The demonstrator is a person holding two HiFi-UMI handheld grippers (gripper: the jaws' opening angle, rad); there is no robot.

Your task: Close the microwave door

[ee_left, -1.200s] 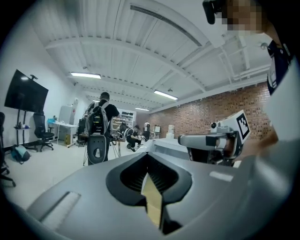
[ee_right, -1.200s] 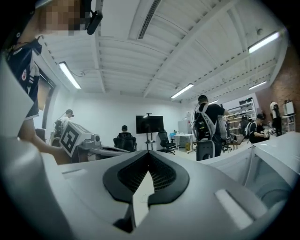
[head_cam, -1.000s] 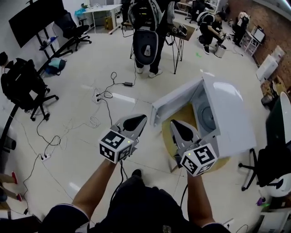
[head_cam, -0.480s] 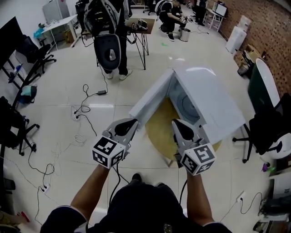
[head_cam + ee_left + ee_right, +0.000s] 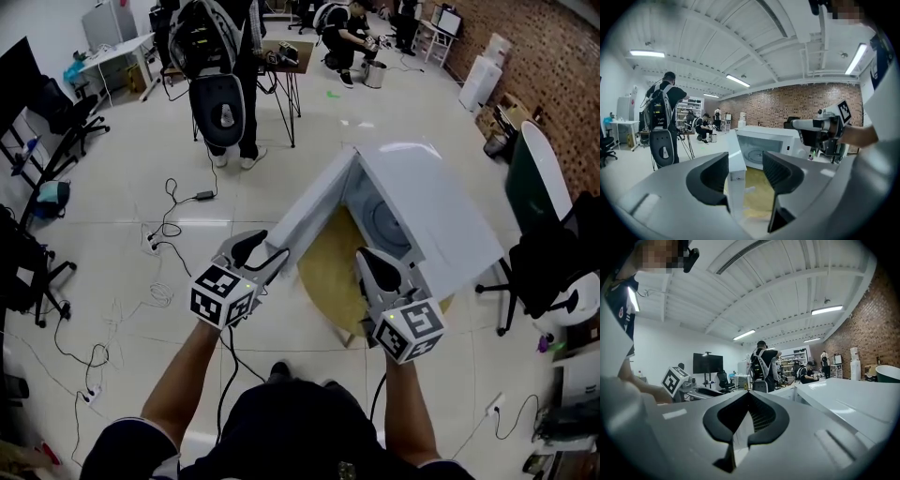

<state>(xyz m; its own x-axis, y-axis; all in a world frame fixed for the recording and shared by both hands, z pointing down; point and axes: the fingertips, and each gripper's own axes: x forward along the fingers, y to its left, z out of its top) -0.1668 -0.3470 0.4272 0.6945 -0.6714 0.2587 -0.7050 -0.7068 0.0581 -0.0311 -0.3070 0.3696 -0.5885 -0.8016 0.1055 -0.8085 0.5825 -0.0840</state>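
Note:
A white microwave (image 5: 422, 202) stands on a round wooden table (image 5: 323, 272), its door (image 5: 309, 211) swung open toward the left. My left gripper (image 5: 251, 253) is at the door's free edge. In the left gripper view its jaws are opening, and the door's edge (image 5: 736, 183) stands between the pads of the left gripper (image 5: 745, 164) with gaps on both sides. My right gripper (image 5: 367, 260) is shut and empty, hanging in front of the oven's open cavity. In the right gripper view the right gripper (image 5: 749, 397) shows its tips meeting beside the microwave's white top (image 5: 853, 394).
A person with a backpack (image 5: 220, 75) stands beyond the door by a small table (image 5: 291, 56). Cables (image 5: 169, 234) trail over the floor at the left. An office chair (image 5: 553, 272) is close to the table's right, another chair (image 5: 28, 272) at far left.
My left gripper has moved toward the door's edge and its jaws have gone from shut to open around it. The right gripper has stayed shut near the cavity.

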